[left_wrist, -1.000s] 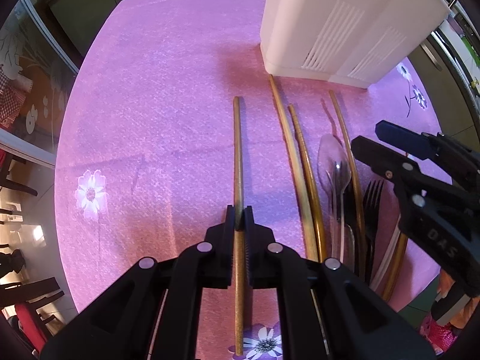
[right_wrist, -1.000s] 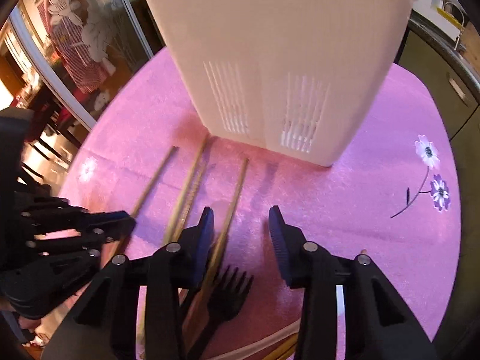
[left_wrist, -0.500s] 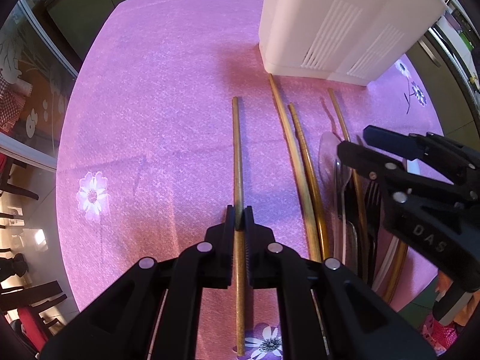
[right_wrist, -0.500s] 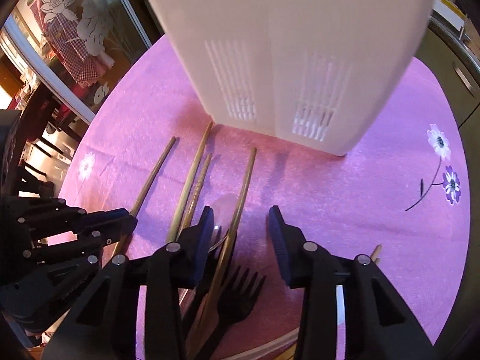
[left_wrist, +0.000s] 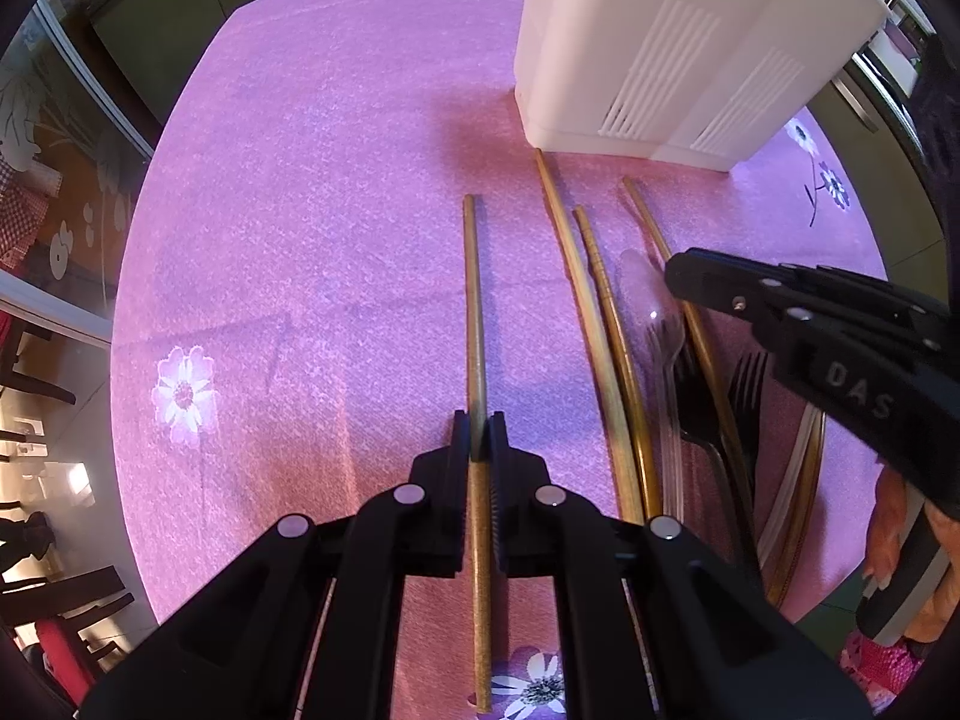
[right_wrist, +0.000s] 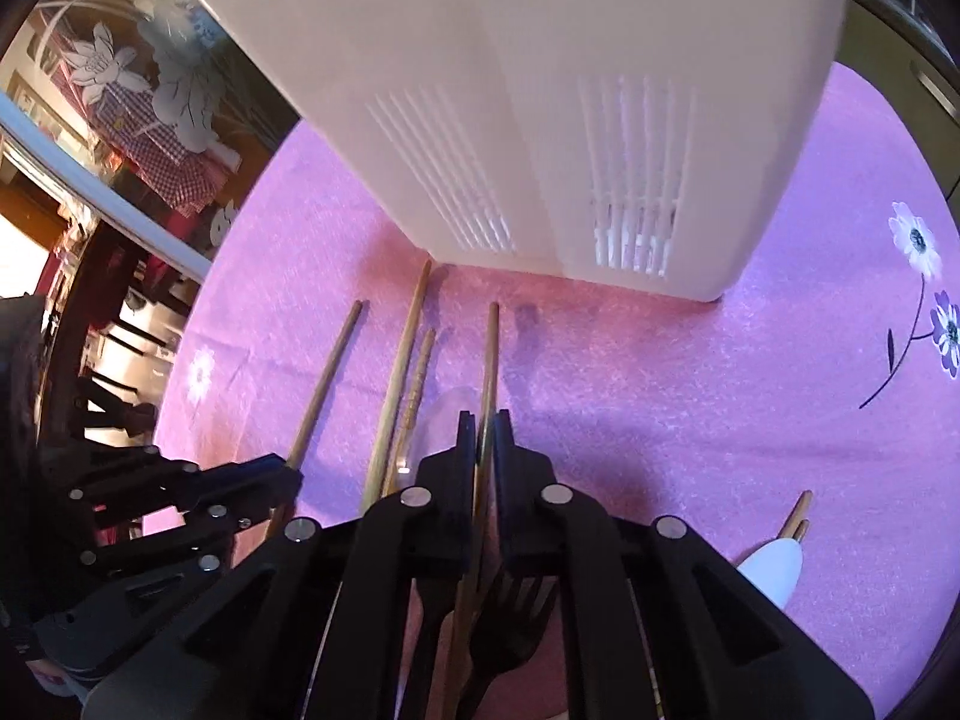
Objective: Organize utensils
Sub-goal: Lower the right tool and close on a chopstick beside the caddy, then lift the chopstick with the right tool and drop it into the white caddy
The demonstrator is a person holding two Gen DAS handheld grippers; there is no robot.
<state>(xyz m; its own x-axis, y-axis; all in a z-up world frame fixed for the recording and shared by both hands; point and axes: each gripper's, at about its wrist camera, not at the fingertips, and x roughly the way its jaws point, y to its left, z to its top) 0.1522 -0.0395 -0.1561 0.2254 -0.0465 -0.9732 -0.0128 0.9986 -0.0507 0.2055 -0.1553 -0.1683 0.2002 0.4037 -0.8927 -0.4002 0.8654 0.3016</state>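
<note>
Left gripper [left_wrist: 479,433]: jaws clamped on a single wooden chopstick [left_wrist: 474,312]. This chopstick lies alone on the pink tablecloth [left_wrist: 312,228], apart from the other utensils, pointing toward the white holder [left_wrist: 678,42].

Right gripper [right_wrist: 485,429]: jaws drawn together on a second chopstick [right_wrist: 491,354], the rightmost of the group; the stick runs straight between the pads and on toward the holder. Seen from the left wrist camera, this gripper sits over the utensil pile at the right.

Between the two held sticks: two more chopsticks [left_wrist: 591,324] lie side by side, the longer one with its tip touching or nearly touching the base of the holder. A clear plastic spoon [left_wrist: 657,312] lies just right of them, bowl toward the holder.

Black plastic forks [right_wrist: 510,624] lie under the right gripper, tines toward the holder. A white spoon end [right_wrist: 774,567] and two more stick tips [right_wrist: 798,513] show at the lower right of the right wrist view.

The holder stands upright at the far side of the table, slotted vents facing the utensils. No utensil seen inside; interior not visible.
</note>
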